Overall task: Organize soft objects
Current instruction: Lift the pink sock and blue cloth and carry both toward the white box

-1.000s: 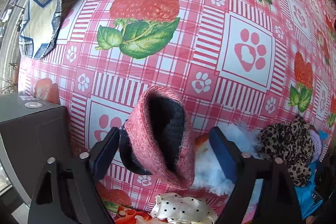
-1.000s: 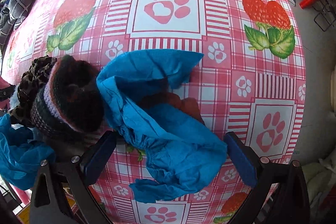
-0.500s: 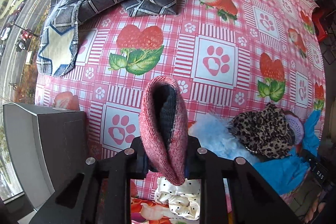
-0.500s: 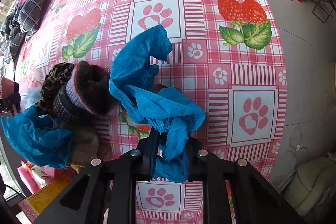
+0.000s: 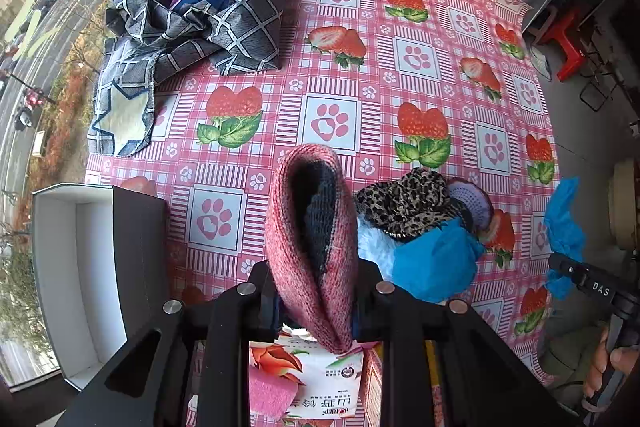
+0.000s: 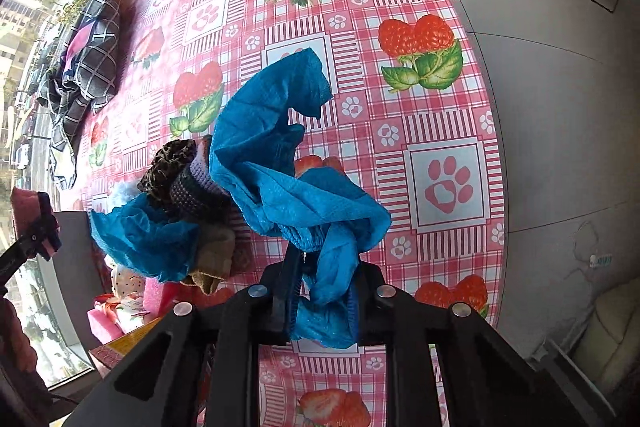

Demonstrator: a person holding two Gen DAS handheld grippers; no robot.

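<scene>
Above the tablecloth [image 5: 432,75], left gripper [image 5: 316,291] clamping one pink sock [image 5: 296,227], right gripper [image 6: 324,291] clamping one blue cover [image 6: 288,163].

Left tool [image 5: 316,291] clamped; right tool [image 6: 326,301] clamped.

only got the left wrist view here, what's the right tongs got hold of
Observer: The right tongs are shut on a crumpled blue cloth, lifted off the tablecloth.
Operator: anything under that cloth
Observer: Only bare tablecloth; the pile with the leopard-print fabric sits to its left.
Operator: anything in that pile i can't see from here
Observer: An olive-brown piece lies at its near edge, beside a second blue cloth.
</scene>
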